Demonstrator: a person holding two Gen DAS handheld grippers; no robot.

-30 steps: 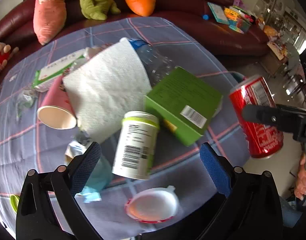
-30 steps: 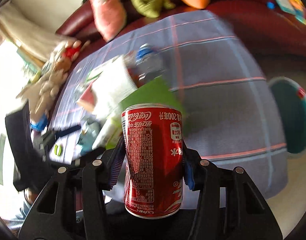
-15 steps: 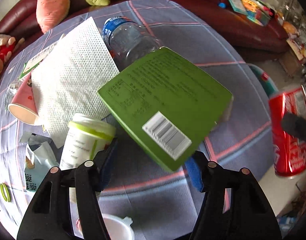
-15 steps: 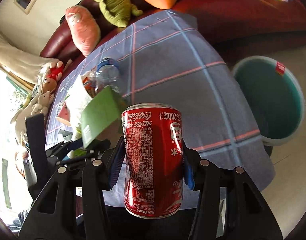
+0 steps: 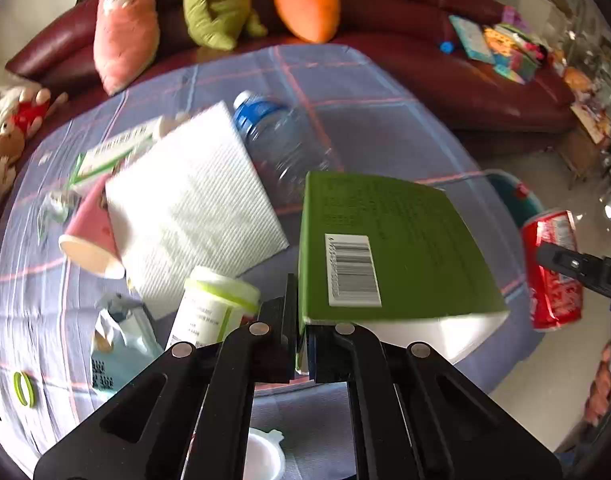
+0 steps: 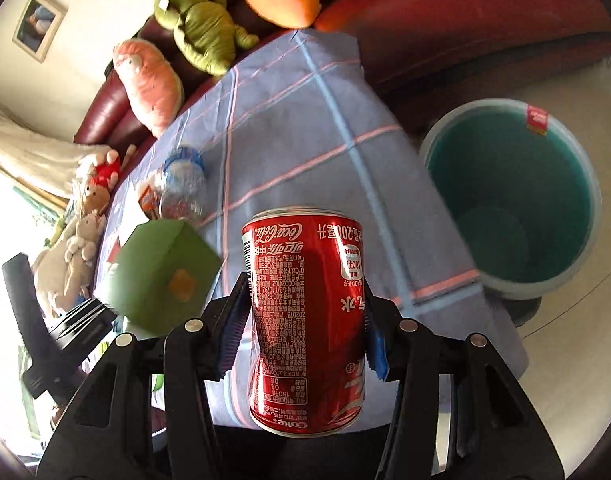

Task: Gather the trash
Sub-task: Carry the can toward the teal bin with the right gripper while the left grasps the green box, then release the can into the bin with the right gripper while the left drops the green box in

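Pinching the light, stiff green box [image 5: 389, 248] by its thin edge, we are clamping the left hand-held gripper [image 5: 301, 344] shut on it, while the right hand-held gripper [image 6: 305, 320] is squeezing the dentable red can [image 6: 305, 320] mid-body.

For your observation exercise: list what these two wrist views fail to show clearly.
- Left wrist: the green box hides the table behind it; the white lid is cut off by the left claw.
- Right wrist: the red can hides the tablecloth behind it; the bin floor is blurred.
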